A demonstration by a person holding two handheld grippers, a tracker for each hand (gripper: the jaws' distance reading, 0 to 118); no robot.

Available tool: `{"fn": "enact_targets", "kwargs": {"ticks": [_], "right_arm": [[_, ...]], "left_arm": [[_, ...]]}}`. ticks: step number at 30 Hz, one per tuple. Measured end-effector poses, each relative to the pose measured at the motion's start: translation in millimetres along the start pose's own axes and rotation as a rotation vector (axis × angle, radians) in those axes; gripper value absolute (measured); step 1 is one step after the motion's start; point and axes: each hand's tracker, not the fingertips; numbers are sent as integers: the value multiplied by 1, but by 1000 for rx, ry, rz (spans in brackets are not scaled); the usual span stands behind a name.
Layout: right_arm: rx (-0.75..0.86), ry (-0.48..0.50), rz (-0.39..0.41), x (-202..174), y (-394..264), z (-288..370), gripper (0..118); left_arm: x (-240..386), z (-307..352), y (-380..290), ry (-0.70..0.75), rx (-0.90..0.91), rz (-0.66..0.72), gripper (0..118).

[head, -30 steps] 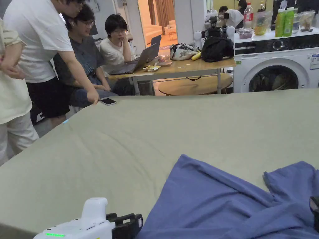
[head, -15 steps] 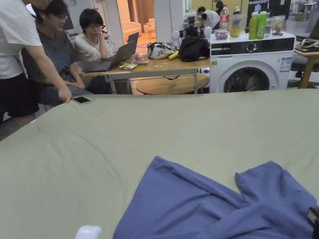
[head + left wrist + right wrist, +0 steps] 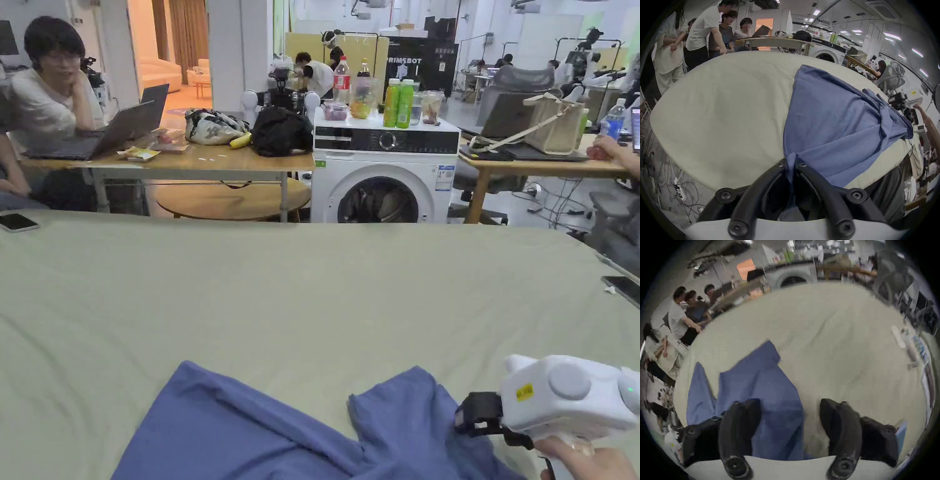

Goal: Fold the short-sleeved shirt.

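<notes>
The blue short-sleeved shirt (image 3: 250,431) lies rumpled on the pale green sheet (image 3: 312,281), near its front edge. In the left gripper view my left gripper (image 3: 791,162) is shut on a corner of the shirt (image 3: 834,121), and the cloth runs up between the two jaws. My right gripper (image 3: 790,405) is open with its jaws wide apart. One jaw is over the shirt (image 3: 761,386) and the other over bare sheet. In the head view the right gripper (image 3: 465,415) sits by the shirt's right sleeve, held by a hand. It is also far off in the left gripper view, where the right gripper (image 3: 899,102) is at the right.
A phone (image 3: 17,222) lies at the sheet's far left edge and another phone (image 3: 622,289) at its right edge. Behind stand a washing machine (image 3: 384,169) and a wooden table (image 3: 187,159) with a laptop and bags. Several people are at the far left.
The head camera has turned right, so the whole scene has slid left. My right gripper, earlier only a sliver at the frame's right edge, now stands in full beside the sleeve.
</notes>
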Motion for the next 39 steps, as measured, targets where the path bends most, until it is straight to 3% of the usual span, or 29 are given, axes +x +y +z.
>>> {"fn": "enact_targets", "kwargs": {"ticks": [2,3,5,6,8,11,15,21,26,31,39], "right_arm": [[-25,37,15,-1,-5,-12,2],[-6,19,23,-4,-7,-14,2],[13,-77,122,-12,-14,-11,2],[19,-68,139,-12,-15,-8,2],[38,4,93,-10,-17,2,2],[148,-42,140,-16,-20,25,2],[313,-18,183,-26,-22,77,2],[550,-26,223,-37,-25,168,2],[755,-70,218,-45,-13,236,2],[823,-99,199,-59,24,272,1],[938,-143,150,-89,117,294,1]], "left_arm": [[-1,0,1,-2,-2,-3,2],[-1,0,1,-4,-5,-2,2],[-3,0,0,-7,-5,3,2],[-3,-1,1,-10,-5,6,2],[-5,1,1,-20,-3,19,1],[-10,6,0,-44,23,48,1],[-6,41,14,-58,189,53,1],[27,120,92,-95,487,-41,1],[45,135,178,-88,630,-132,1],[54,117,270,-85,664,-61,1],[76,103,392,-57,677,-55,1]]}}
